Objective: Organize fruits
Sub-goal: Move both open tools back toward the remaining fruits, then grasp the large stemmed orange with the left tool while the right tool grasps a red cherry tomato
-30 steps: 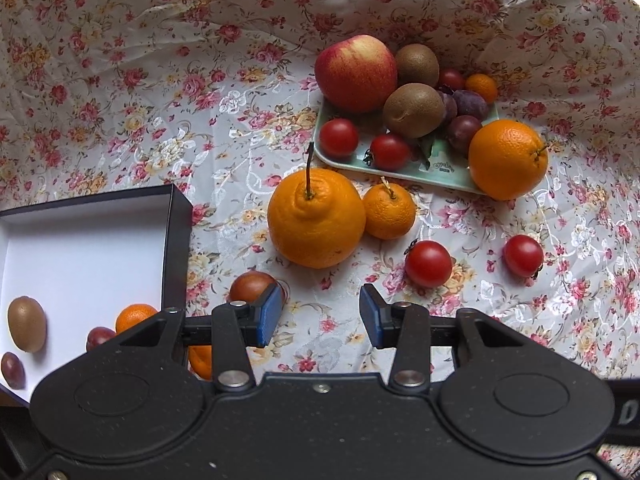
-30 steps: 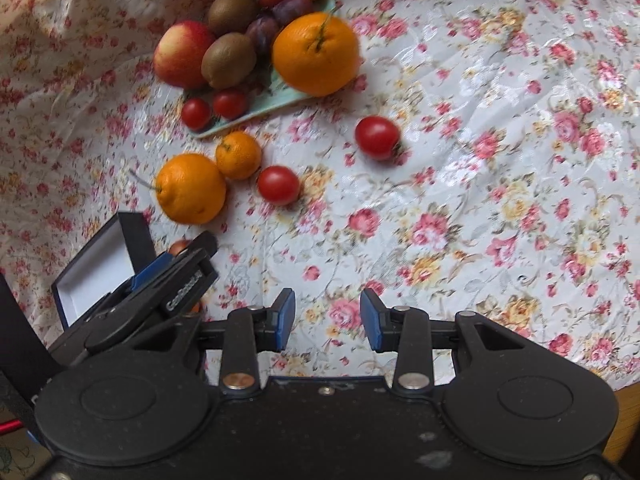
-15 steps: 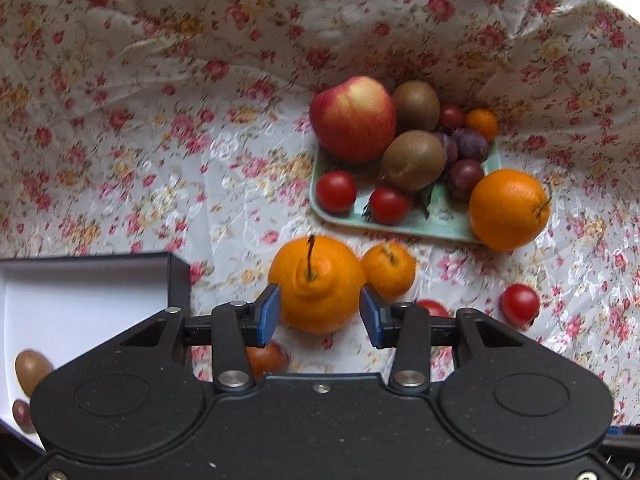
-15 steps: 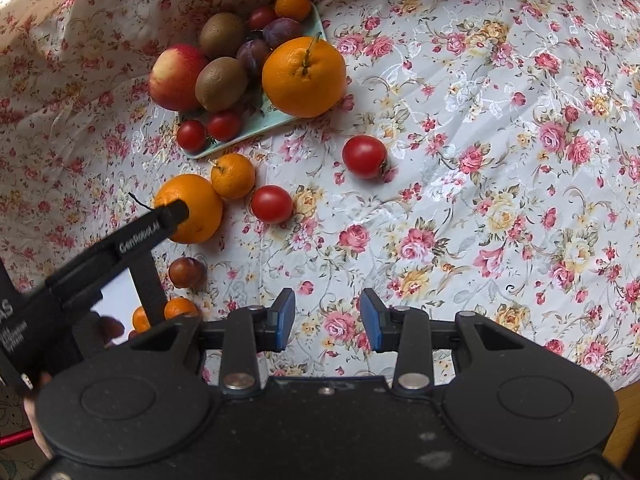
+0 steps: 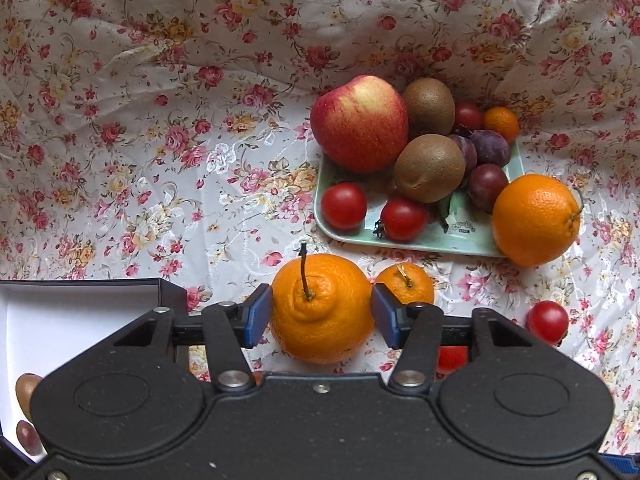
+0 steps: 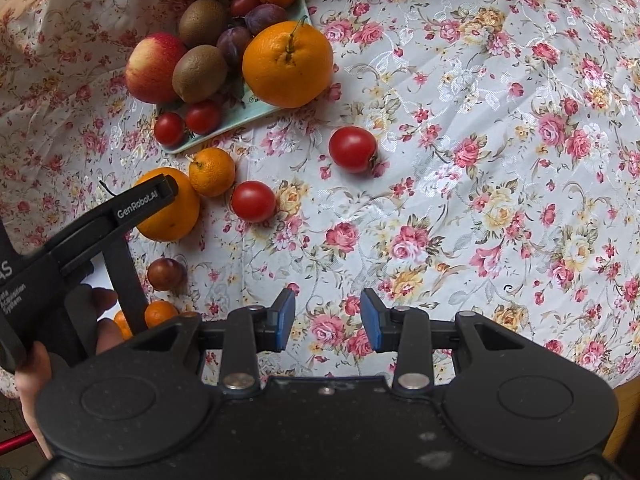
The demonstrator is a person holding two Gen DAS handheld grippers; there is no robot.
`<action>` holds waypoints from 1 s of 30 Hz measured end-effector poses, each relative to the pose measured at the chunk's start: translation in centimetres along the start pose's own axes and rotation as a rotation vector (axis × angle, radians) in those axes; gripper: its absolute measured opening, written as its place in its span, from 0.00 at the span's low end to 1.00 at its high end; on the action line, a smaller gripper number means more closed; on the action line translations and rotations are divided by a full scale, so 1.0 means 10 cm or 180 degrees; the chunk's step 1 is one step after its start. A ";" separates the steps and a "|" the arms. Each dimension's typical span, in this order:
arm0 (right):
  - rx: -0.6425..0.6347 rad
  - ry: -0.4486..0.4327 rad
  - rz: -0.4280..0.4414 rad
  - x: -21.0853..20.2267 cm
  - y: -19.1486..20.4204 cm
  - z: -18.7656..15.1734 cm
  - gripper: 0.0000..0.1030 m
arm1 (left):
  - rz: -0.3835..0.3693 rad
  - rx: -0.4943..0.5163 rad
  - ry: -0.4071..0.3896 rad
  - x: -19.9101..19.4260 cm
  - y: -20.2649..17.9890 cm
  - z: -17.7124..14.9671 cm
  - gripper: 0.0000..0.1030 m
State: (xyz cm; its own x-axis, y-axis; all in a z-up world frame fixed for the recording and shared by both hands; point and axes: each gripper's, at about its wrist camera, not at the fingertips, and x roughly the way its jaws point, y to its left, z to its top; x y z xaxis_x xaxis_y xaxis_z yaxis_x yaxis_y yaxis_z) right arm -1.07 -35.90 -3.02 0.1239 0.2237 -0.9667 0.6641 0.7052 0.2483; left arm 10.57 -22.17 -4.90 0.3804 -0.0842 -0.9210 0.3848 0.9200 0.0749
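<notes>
Closing evenly is my advice for the left gripper [image 5: 322, 314], whose blue pads [image 5: 256, 316] stand parted on either side of the knobby orange [image 5: 320, 312] on the floral cloth [image 5: 160, 140], just beside the small mandarin [image 5: 406, 286] and near the white-lined box [image 5: 80, 312]; squeeze at the widest girth, gently. Its rind looks pebbled and loose, with a raised neck and stiff stem, so it may dent. The right gripper [image 6: 328, 320] hangs released and empty over glossy cloth
</notes>
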 end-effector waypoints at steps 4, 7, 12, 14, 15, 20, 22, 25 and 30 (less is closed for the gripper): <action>-0.0024 0.0023 -0.0001 0.05 0.03 0.01 0.39 | 0.0037 0.0055 0.0018 0.06 -0.01 0.02 0.64; -0.0029 0.0028 -0.0015 0.06 0.04 0.03 0.39 | 0.0056 0.0028 0.0073 0.12 0.00 0.03 0.66; -0.0011 0.0038 -0.0053 0.10 0.02 0.07 0.39 | 0.0113 0.0037 0.0071 0.15 -0.03 0.04 0.67; -0.0004 0.0037 -0.0065 0.11 0.02 0.09 0.39 | 0.0113 0.0021 0.0078 0.18 -0.02 0.05 0.69; -0.0002 0.0037 -0.0071 0.12 0.01 0.10 0.39 | 0.0096 0.0002 0.0099 0.20 -0.01 0.06 0.69; -0.0008 0.0017 -0.0096 0.12 0.02 0.16 0.39 | -0.0022 -0.0121 0.0242 0.28 0.06 0.12 0.66; -0.0005 -0.0002 -0.0080 0.11 0.01 0.19 0.39 | -0.0055 -0.0128 0.0289 0.28 0.07 0.14 0.65; 0.0063 -0.0045 -0.0069 0.09 -0.05 0.26 0.39 | -0.0170 -0.0206 0.0352 0.26 0.13 0.17 0.64; 0.0205 -0.0084 -0.0083 0.11 -0.14 0.35 0.39 | -0.0410 -0.0289 0.0362 0.14 0.22 0.23 0.62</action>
State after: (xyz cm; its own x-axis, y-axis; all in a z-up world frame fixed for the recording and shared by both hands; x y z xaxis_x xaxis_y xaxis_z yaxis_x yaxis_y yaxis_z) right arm 0.74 -39.05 -4.66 0.1248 0.1875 -0.9743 0.7133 0.6656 0.2195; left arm 13.93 -21.11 -5.16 0.2336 -0.1644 -0.9583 0.3447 0.9356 -0.0765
